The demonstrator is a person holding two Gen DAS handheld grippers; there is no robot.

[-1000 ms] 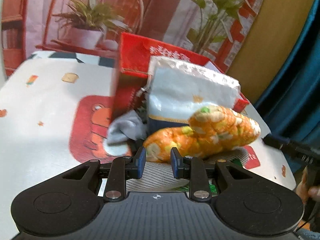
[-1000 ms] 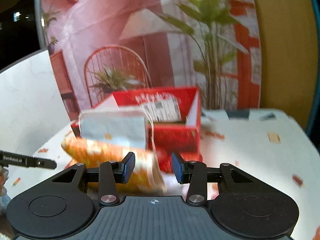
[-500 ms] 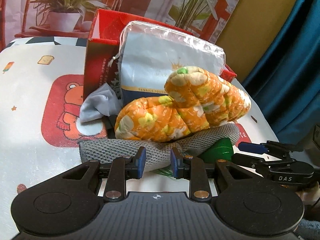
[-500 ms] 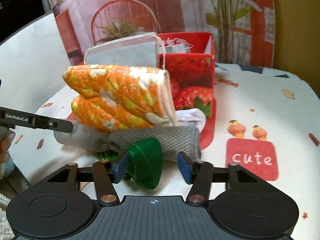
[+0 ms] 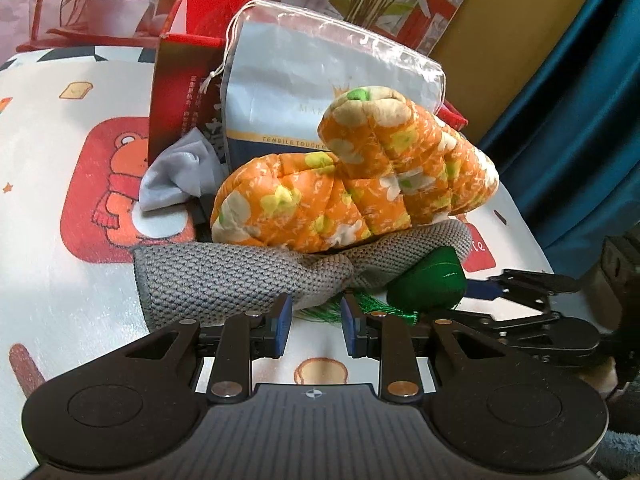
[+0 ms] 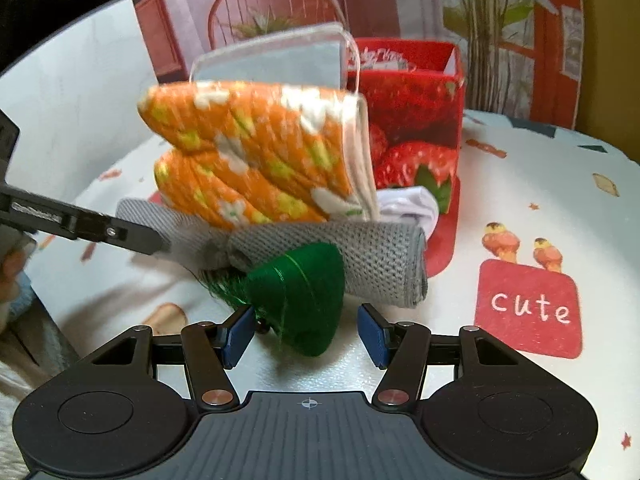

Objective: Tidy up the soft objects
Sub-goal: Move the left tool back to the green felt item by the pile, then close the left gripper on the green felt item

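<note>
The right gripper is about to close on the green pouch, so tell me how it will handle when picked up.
The green pouch looks soft and light, so it should squash a little between the right gripper pads. Its glossy thread may be slightly slippery. The loose tassel will probably dangle. It touches the grey cloth, which may shift as it lifts.

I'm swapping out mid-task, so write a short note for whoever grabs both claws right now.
Left claw: open, empty, at the near edge of the grey knit cloth.
Right claw: open, straddling the green tassel ornament, not gripping.
Pile: orange floral quilted piece lies on the grey cloth, in front of the red strawberry box; a drawstring pouch stands behind.
Done: nothing visibly sorted.
Left: probably grasp the ornament, then clear the pile.
</note>
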